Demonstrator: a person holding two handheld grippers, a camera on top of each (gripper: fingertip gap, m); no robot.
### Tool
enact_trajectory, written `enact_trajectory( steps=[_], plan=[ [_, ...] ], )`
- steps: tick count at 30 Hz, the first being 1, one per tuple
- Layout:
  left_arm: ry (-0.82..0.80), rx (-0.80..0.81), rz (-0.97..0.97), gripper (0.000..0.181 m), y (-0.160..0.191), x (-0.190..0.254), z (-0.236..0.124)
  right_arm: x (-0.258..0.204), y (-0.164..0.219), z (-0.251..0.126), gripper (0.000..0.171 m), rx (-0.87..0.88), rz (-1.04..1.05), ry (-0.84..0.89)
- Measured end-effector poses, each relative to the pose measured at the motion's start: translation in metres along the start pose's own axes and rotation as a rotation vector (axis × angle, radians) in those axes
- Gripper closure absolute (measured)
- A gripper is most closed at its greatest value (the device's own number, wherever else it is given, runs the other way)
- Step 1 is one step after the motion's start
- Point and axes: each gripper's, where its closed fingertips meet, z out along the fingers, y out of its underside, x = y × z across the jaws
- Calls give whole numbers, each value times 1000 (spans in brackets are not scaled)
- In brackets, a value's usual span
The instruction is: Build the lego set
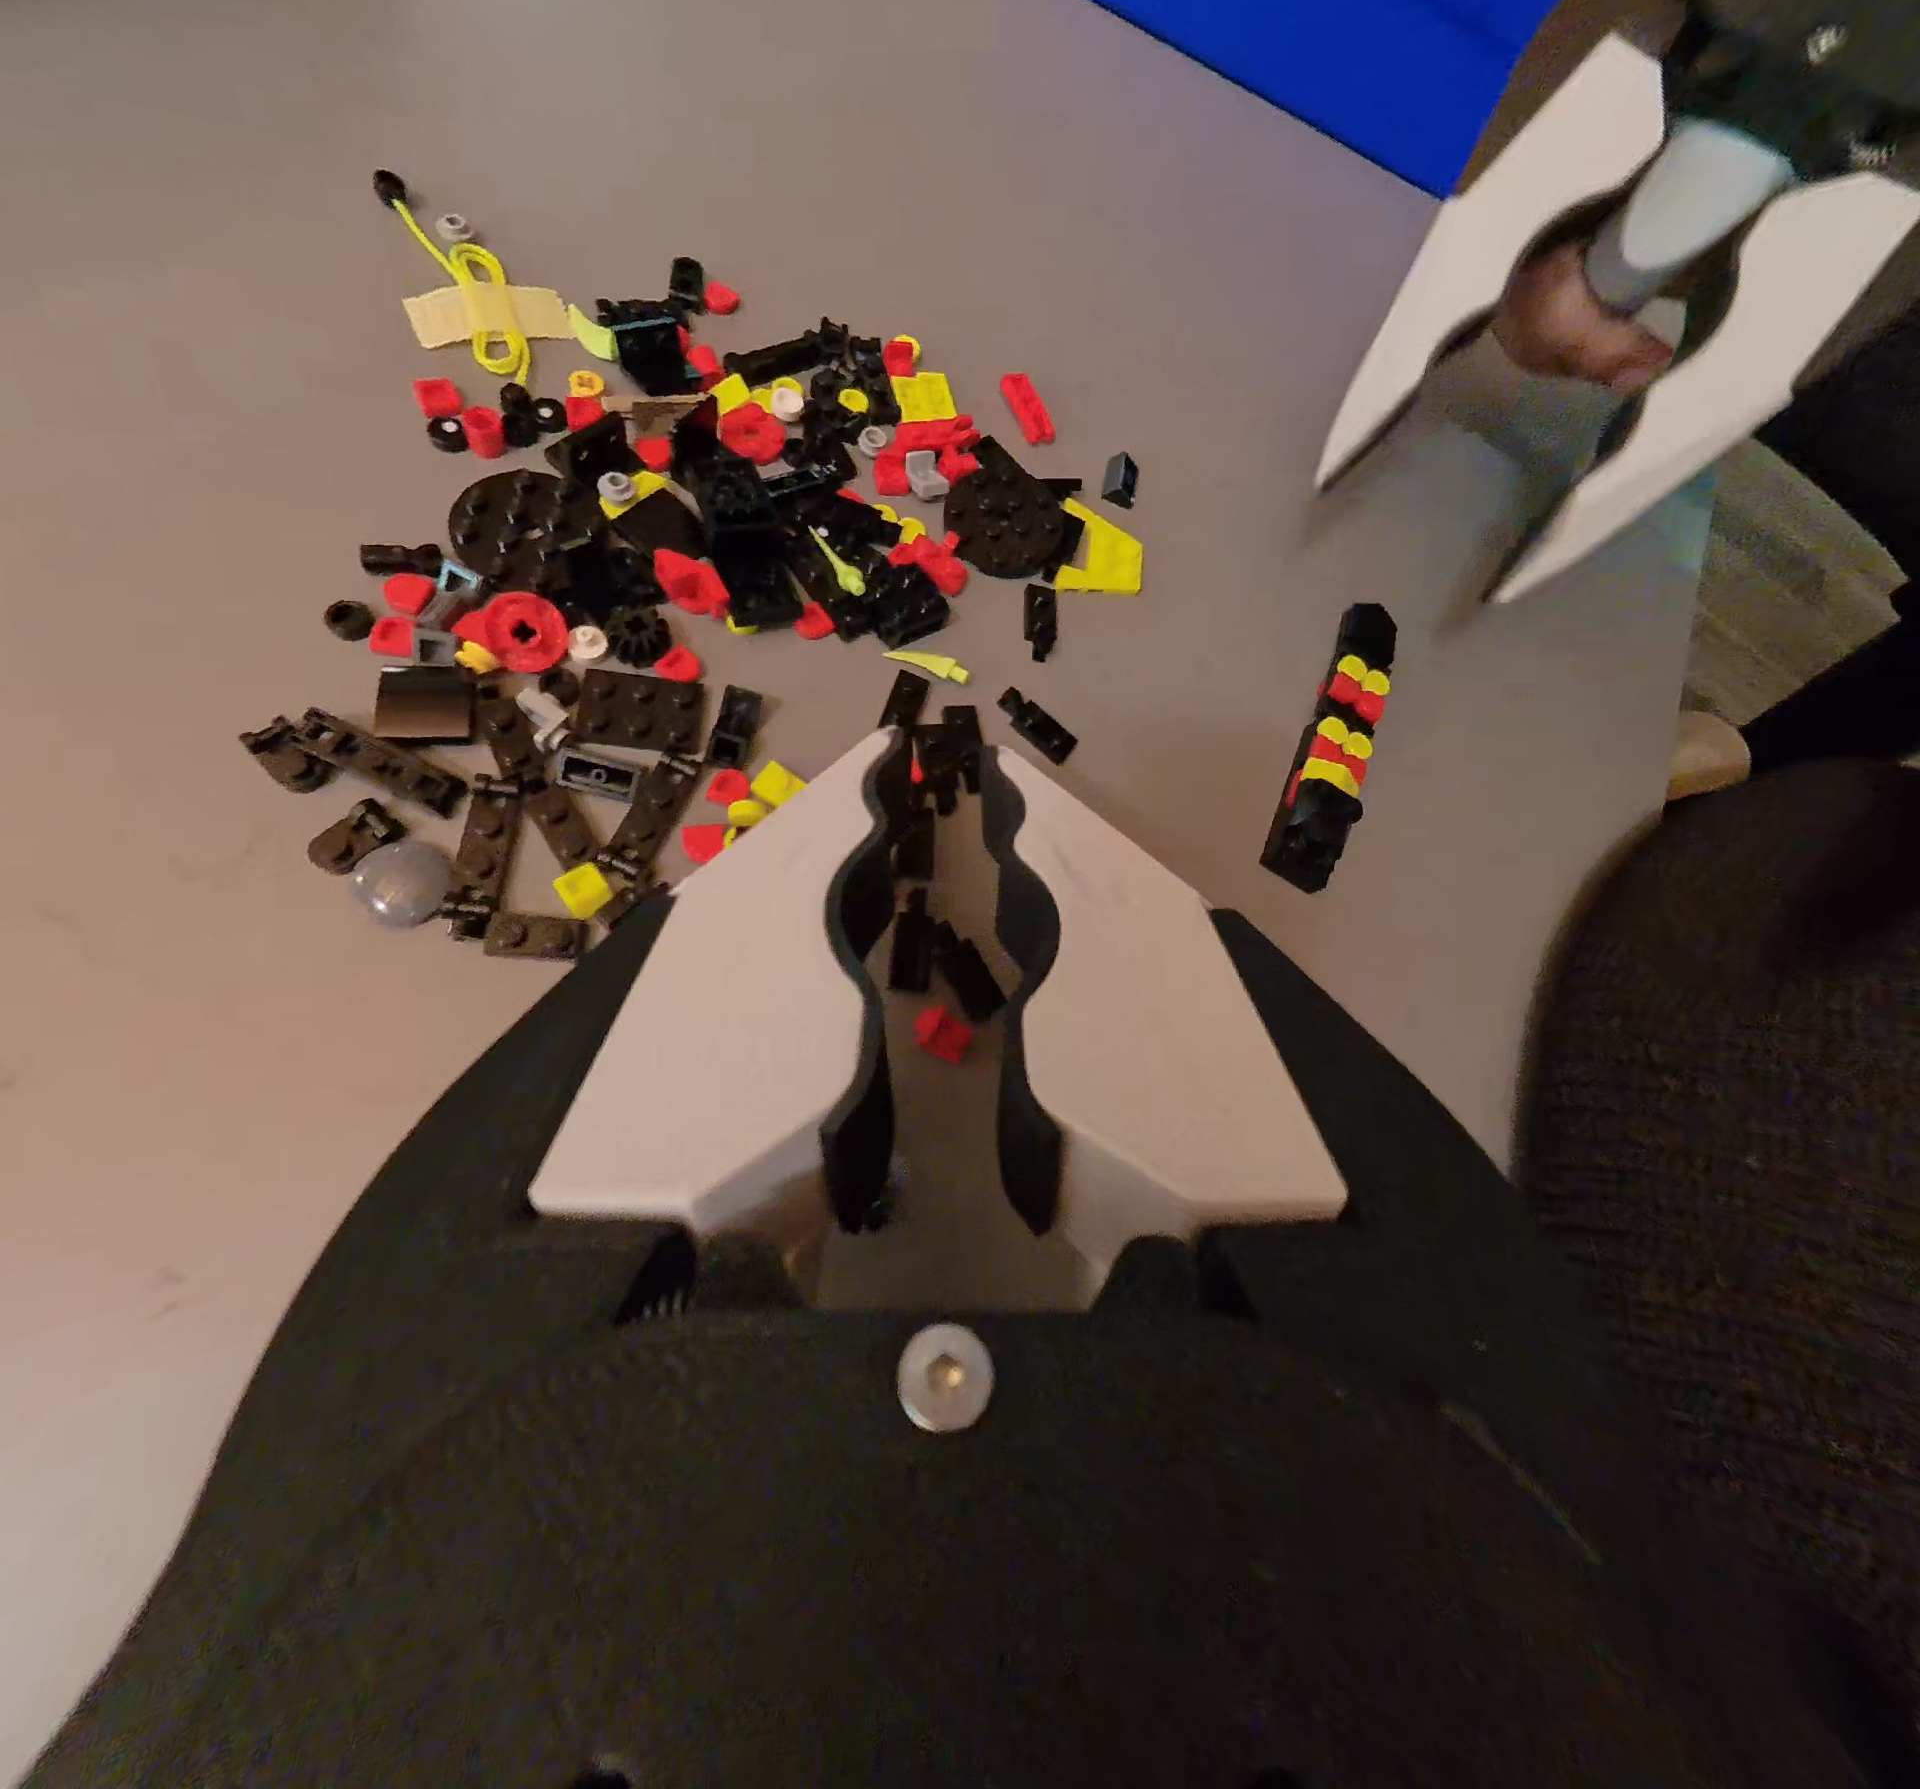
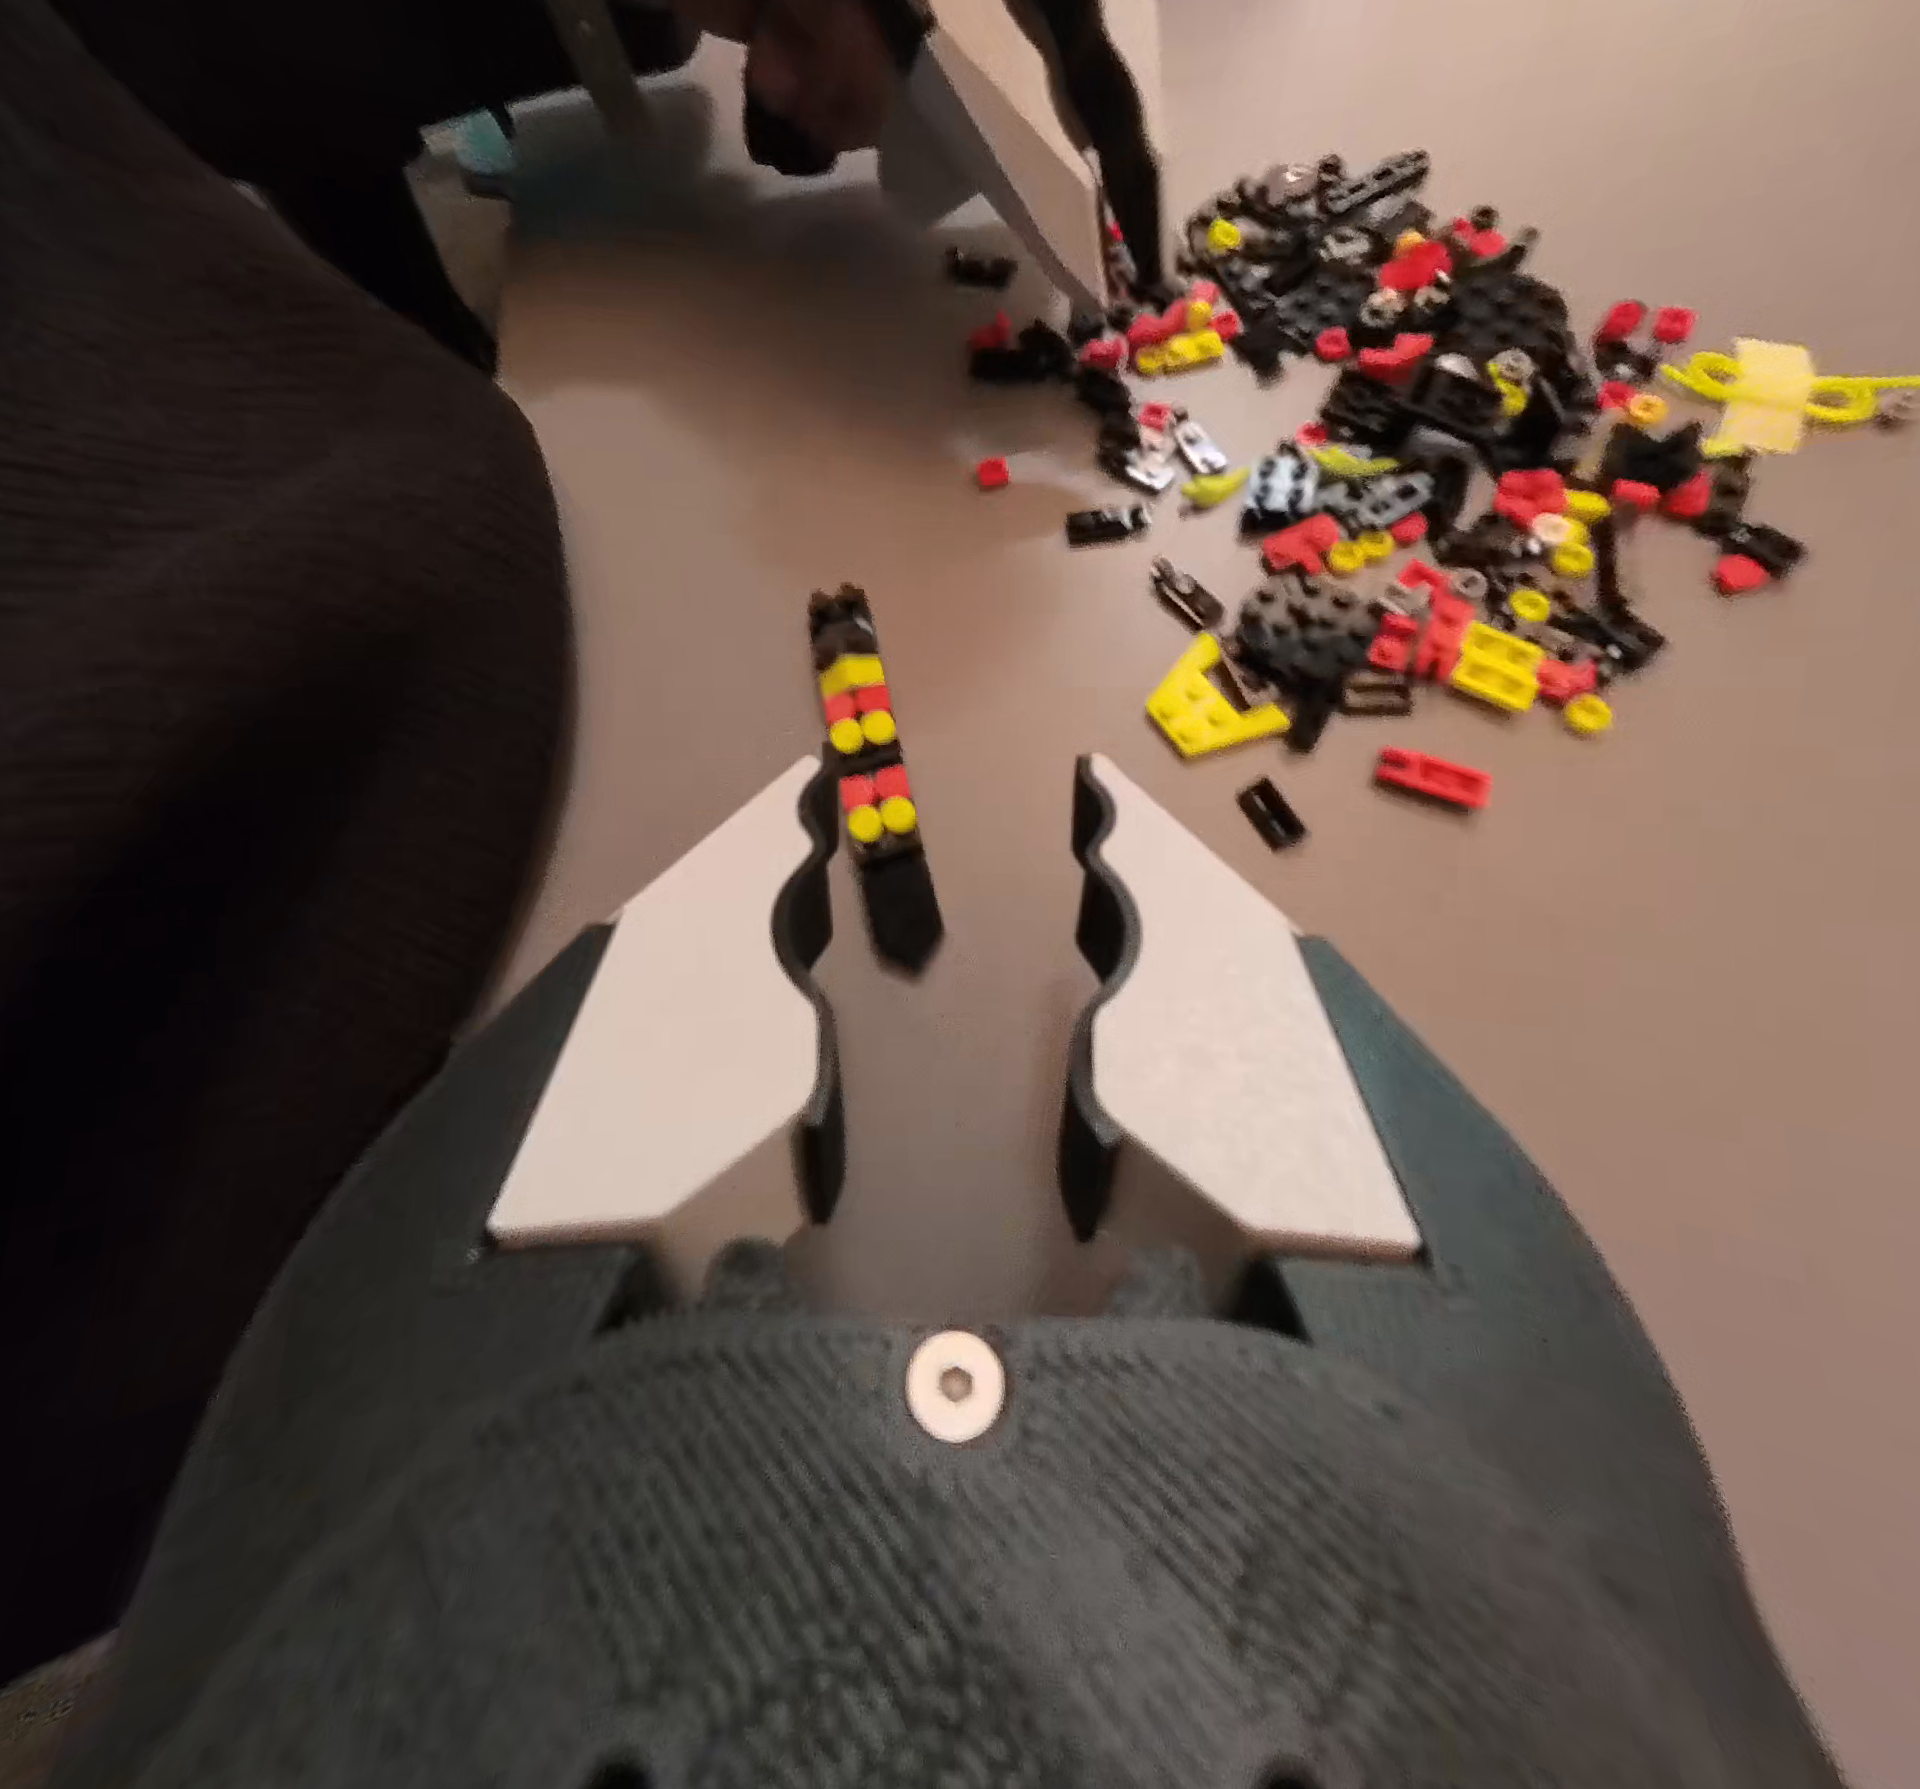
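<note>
A pile of loose black, red and yellow lego pieces lies on the grey table; it also shows in the right wrist view. My left gripper is down at the pile's near edge, jaws almost closed on a small black piece. It shows in the right wrist view with its tips at table level. A long black built strip with red and yellow studs lies apart to the right. My right gripper is open and empty just above the strip, which lies by its left finger.
A blue box stands at the back right. The table edge runs close behind the strip. A person's dark clothing fills the side beyond the edge. A yellow string with tape lies at the pile's far left. Some 12 centimeters of space lies between my two pairs of fingers.
</note>
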Motion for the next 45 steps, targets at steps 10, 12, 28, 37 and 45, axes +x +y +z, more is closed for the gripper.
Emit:
enact_trajectory(
  steps=[10,12,28,37,45],
  plan=[
    [4,-1,-32,170,1,-2,1,-14,29,16,137,-139,-59,-86],
    [3,7,-42,170,0,-3,0,-12,21,16,137,-94,-43,-82],
    [-138,154,-70,161,-29,-31,-1,115,-38,-22,133,342,234,367],
    [-236,335,105,156,-115,-77,27,260,-67,-35,104,474,261,628],
    [-333,516,86,156,-199,-184,55,343,-68,-40,118,422,291,788]
  ],
)
